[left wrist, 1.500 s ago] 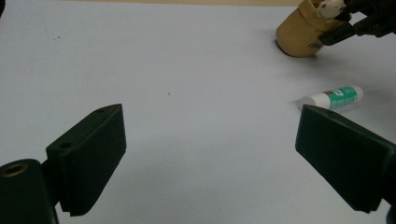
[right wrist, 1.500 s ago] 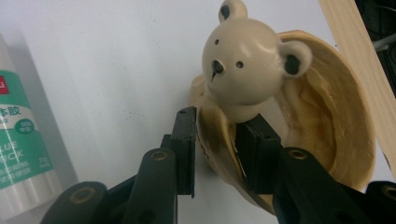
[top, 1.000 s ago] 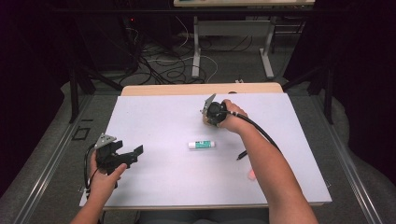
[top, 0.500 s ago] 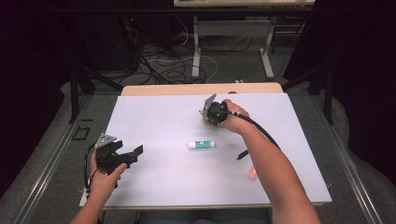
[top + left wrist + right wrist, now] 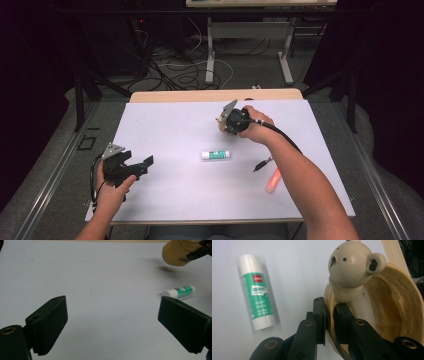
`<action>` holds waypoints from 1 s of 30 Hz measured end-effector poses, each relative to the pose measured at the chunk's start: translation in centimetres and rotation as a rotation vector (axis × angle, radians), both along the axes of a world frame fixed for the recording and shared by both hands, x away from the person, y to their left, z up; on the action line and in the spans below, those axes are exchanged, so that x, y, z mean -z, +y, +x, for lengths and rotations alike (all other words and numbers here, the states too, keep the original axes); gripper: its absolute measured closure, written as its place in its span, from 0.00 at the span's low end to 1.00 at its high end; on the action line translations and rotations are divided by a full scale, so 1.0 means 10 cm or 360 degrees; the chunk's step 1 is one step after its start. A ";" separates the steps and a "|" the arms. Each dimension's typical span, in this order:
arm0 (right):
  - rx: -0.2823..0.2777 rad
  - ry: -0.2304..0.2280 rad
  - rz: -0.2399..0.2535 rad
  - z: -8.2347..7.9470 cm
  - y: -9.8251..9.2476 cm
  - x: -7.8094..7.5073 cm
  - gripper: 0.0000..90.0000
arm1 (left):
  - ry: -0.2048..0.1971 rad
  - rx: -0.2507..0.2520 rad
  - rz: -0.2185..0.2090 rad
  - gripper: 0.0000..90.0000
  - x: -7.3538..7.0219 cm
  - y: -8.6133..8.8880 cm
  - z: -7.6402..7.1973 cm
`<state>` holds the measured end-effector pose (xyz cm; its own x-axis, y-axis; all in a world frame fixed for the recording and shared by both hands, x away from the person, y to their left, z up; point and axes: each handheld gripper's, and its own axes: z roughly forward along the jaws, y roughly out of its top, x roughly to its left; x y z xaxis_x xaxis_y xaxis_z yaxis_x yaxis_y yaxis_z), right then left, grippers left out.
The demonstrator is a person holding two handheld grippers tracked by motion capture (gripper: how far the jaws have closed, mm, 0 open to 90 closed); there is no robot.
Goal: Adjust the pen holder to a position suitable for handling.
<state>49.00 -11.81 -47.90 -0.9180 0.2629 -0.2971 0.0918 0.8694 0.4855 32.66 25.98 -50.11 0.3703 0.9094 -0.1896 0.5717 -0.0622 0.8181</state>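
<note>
Dark room – cables [image 5: 170, 67] on floor.

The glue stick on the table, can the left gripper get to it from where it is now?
Probably yes. The left gripper has its jaws wide open, and only bare table lies between it and the glue stick. The right gripper, shut on the beige bear bowl, is held clear of that path.

Bear-headed bowl [image 5: 372, 315] — cropped at the frame's right edge, its rim hidden between black jaws

Premises present as a laboratory: dark curtained surround, loose floor cables [image 5: 175, 70], metal-framed bench legs [image 5: 210, 47], white work surface [image 5: 165, 125].
</note>
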 end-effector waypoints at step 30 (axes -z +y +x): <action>-0.0248 0.0216 0.0049 -0.96 0.28 -0.12 0.91 | 0.0007 -0.0008 0.0008 0.11 0.01 -0.02 0.00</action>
